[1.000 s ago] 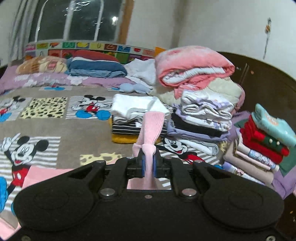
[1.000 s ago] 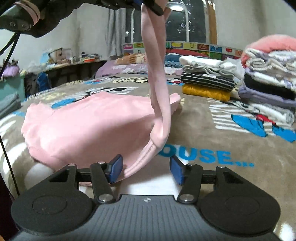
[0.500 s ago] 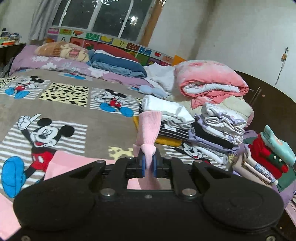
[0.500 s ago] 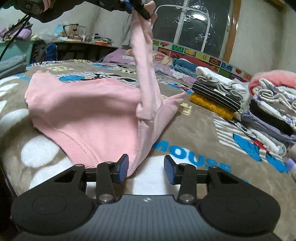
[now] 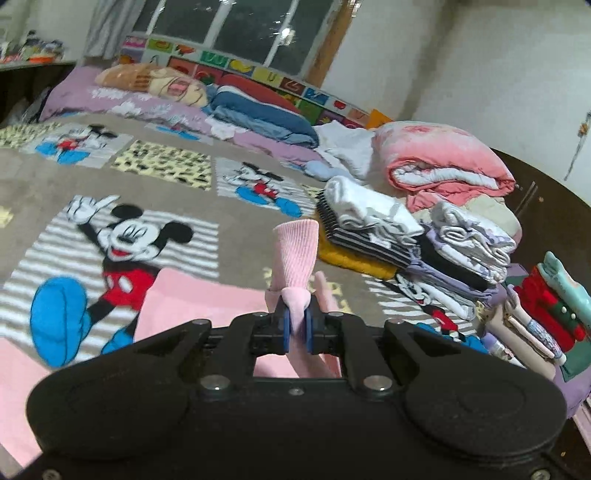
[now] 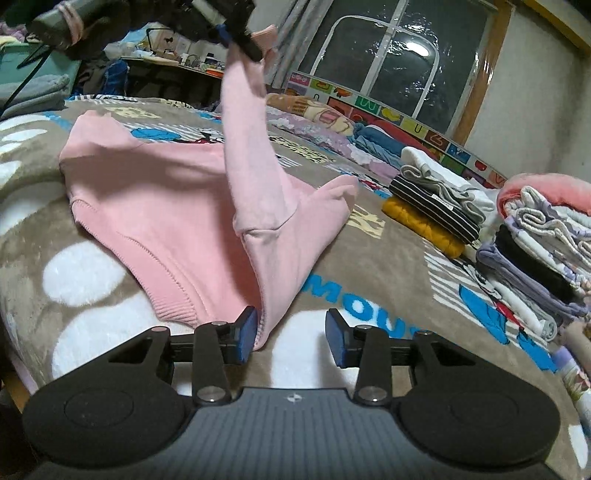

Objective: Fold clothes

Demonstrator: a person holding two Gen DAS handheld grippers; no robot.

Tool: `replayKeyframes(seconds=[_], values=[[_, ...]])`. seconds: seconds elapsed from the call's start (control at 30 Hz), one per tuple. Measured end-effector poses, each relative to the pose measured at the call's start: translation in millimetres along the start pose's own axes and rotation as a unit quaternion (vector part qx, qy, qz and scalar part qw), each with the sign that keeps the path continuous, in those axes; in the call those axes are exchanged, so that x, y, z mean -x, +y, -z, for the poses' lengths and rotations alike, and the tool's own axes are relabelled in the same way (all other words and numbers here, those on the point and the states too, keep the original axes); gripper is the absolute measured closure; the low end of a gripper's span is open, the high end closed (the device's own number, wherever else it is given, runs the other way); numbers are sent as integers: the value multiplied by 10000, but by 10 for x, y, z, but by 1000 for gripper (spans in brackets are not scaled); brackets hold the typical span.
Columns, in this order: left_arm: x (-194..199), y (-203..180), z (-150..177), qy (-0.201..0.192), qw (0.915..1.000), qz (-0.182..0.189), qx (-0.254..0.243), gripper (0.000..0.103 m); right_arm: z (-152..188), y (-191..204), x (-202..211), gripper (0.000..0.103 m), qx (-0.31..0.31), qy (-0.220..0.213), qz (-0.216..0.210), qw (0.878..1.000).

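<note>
A pink sweatshirt lies spread on the Mickey Mouse blanket. My left gripper is shut on the ribbed cuff of its sleeve and holds it up; in the right wrist view the left gripper is at the top with the sleeve hanging down from it. My right gripper is open, low over the blanket. Its left pad touches the sweatshirt's hem corner; nothing is between the pads.
Stacks of folded clothes and a rolled pink quilt stand on the right of the bed. A second pile is at the far right edge. Pillows and bedding lie along the window wall.
My left gripper has carried the sleeve cuff to the left, over the sweatshirt body. My right gripper has shifted slightly and stays open at the hem.
</note>
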State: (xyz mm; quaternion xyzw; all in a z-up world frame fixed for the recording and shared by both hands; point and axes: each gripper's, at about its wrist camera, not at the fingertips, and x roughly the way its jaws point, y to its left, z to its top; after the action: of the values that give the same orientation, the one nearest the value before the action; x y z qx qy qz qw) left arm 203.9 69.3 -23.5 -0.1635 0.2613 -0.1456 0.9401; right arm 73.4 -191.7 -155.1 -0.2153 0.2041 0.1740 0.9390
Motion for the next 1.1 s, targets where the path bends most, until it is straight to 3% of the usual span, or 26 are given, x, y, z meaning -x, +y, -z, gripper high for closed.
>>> replayKeyframes(seconds=[0.47, 0.77, 0.93, 1.1], values=[[-99, 626, 388, 124, 9980, -65, 609, 97, -2, 148, 33, 62, 665, -103, 138, 9976], [-83, 820, 480, -134, 9949, 116, 993, 97, -9, 291, 61, 63, 1252, -203, 198, 9917], [-74, 822, 488, -282, 9938, 209, 1051, 97, -28, 331, 111, 66, 1406, -398, 29, 9893], [-146, 883, 565, -146, 9947, 31, 1015, 97, -74, 270, 165, 65, 1136, -589, -311, 9913]])
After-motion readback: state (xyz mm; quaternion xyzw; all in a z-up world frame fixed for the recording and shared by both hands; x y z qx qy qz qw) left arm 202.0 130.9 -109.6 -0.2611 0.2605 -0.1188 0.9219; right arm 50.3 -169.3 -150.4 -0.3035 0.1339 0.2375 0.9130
